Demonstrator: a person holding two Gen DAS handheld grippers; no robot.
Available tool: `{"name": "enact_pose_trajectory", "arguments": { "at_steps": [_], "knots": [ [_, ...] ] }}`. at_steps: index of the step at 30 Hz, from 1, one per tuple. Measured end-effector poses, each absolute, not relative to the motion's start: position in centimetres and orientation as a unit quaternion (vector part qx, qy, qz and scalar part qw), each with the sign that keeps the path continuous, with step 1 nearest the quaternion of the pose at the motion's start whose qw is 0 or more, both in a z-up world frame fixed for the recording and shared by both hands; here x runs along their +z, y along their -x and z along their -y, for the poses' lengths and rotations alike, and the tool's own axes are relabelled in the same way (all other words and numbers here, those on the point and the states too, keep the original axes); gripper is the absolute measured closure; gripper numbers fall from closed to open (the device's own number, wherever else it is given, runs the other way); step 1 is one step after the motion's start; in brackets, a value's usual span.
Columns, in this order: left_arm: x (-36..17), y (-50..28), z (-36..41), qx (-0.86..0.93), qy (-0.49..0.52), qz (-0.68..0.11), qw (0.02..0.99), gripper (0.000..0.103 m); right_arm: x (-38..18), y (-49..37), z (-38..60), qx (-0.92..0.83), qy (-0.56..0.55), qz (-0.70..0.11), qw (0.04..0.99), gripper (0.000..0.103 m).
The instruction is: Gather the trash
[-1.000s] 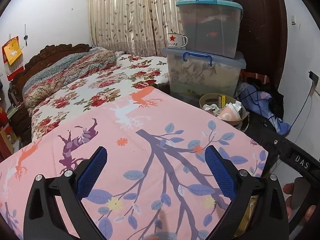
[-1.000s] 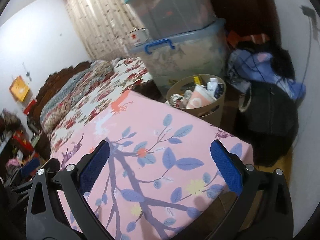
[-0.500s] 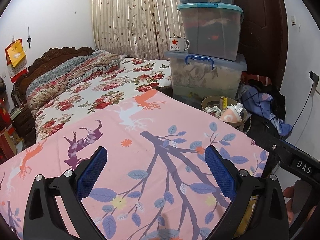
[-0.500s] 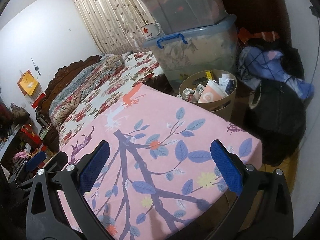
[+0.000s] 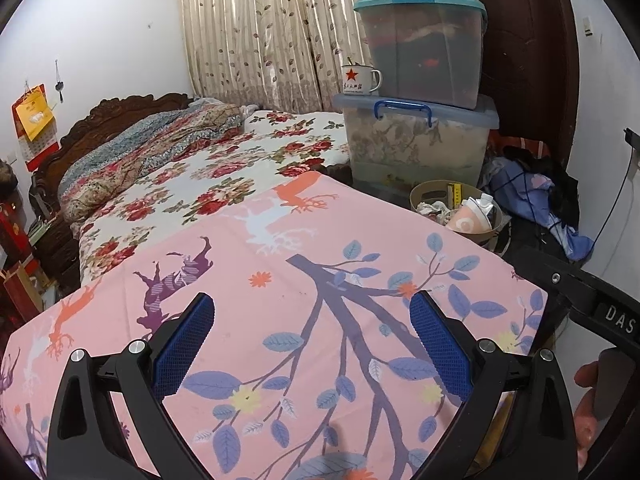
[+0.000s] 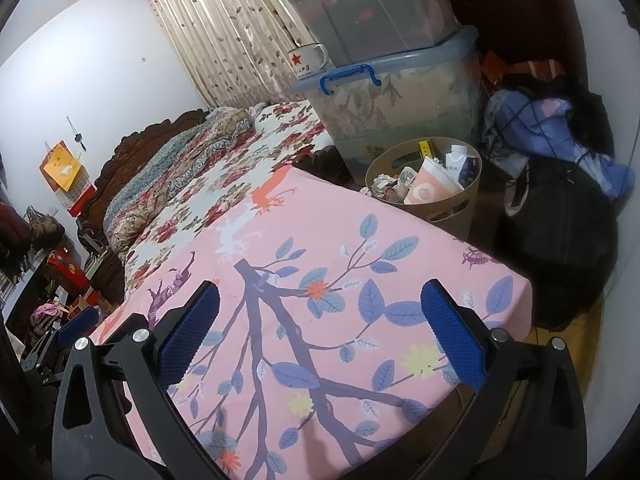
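Note:
A tan waste bin (image 5: 456, 216) (image 6: 428, 192) stands on the floor past the far right corner of the pink table, holding a paper cup (image 6: 430, 188), a white carton (image 6: 458, 160) and crumpled paper (image 6: 382, 184). My left gripper (image 5: 312, 324) hovers open over the pink tree-print tablecloth (image 5: 280, 300) with nothing between its blue pads. My right gripper (image 6: 320, 312) is also open and empty above the same cloth (image 6: 320, 264). The right gripper's black arm (image 5: 592, 304) shows at the right edge of the left wrist view, with a hand (image 5: 586, 404) on it.
Stacked plastic storage boxes (image 5: 420, 128) (image 6: 396, 92) with a star-marked enamel mug (image 5: 358, 79) stand behind the bin. A floral bed (image 5: 208, 176) lies beyond the table. Clothes and a black bag (image 6: 560, 232) are heaped on the floor to the right.
Both cameras have risen and pulled back a little, so more of the room and pink cloth shows. Both grippers stay open and empty.

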State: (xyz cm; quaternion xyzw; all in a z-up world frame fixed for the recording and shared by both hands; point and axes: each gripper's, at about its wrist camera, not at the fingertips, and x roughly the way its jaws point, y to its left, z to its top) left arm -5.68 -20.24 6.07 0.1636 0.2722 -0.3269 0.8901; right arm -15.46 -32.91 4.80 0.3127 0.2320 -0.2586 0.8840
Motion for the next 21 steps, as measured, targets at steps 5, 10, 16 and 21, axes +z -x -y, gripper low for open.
{"name": "enact_pose_trajectory", "arguments": {
  "at_steps": [5, 10, 16, 21],
  "knots": [
    [5.85, 5.76, 20.33, -0.326, -0.168, -0.272, 0.89, 0.009, 4.56, 15.31, 32.81, -0.258, -0.314, -0.233, 0.884, 0.003],
    [5.57, 5.73, 20.24, -0.327, -0.166, -0.279, 0.888, 0.009, 4.22, 15.12, 32.65, -0.255, -0.314, -0.235, 0.884, 0.003],
    [5.33, 5.4, 20.0, -0.332, -0.157, -0.294, 0.883, 0.009, 4.03, 14.96, 32.64, -0.253, -0.317, -0.237, 0.883, 0.003],
    [5.11, 5.51, 20.15, -0.332, -0.161, -0.297, 0.881, 0.009, 3.91, 14.94, 32.79, -0.252, -0.321, -0.238, 0.881, 0.003]
  ]
}}
